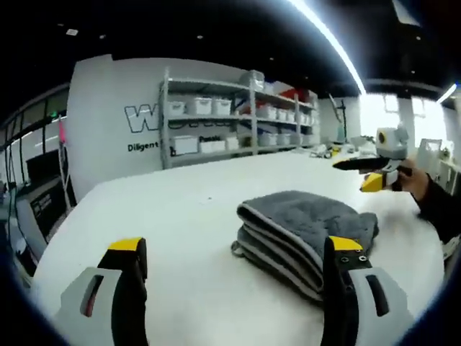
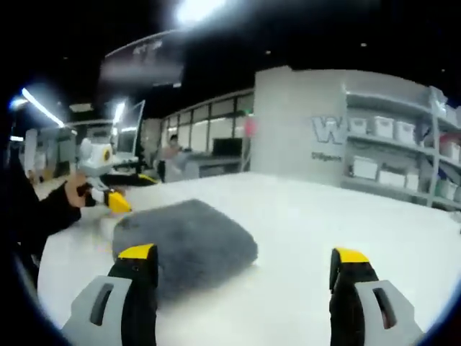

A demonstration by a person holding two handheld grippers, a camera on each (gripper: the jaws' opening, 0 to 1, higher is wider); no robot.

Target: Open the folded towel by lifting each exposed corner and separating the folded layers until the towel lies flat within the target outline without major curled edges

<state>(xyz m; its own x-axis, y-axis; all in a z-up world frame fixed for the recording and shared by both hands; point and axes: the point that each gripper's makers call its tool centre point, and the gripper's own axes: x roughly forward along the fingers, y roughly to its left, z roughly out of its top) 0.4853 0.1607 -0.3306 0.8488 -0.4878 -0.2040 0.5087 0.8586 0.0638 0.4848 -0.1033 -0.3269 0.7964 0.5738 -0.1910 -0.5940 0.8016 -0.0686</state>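
— Two grippers, one towel: which is nearer?

— By my judgement the left gripper (image 1: 234, 270). In the left gripper view the folded towel (image 1: 306, 234) lies just ahead of the jaws and off toward the right-hand jaw, whose yellow tip overlaps the stack's near edge. I cannot tell whether it touches the cloth or only hangs in front of it.

— And from the other side?

— In the right gripper view the towel (image 2: 184, 241) lies ahead and toward the left-hand jaw, partly behind that jaw's tip. The right gripper (image 2: 245, 277) looks about as close, though the fisheye makes that hard to judge.

— How does the towel lie?

— Still folded on the white table (image 1: 180, 216), several layers deep. The banded layer edges face the left gripper; the long side of the stack runs slantwise across its jaws, from near-left to far-right. The right gripper faces the smooth, rounded upper surface.

— So the corners are on the left's side.

— That is how I read it. The exposed layered corner sits between the left jaws, nearer the right one, so a small shift that way would centre it.

— Jaws?

— Both pairs spread wide, nothing between them, holding nothing. No target outline is discernible on the table.
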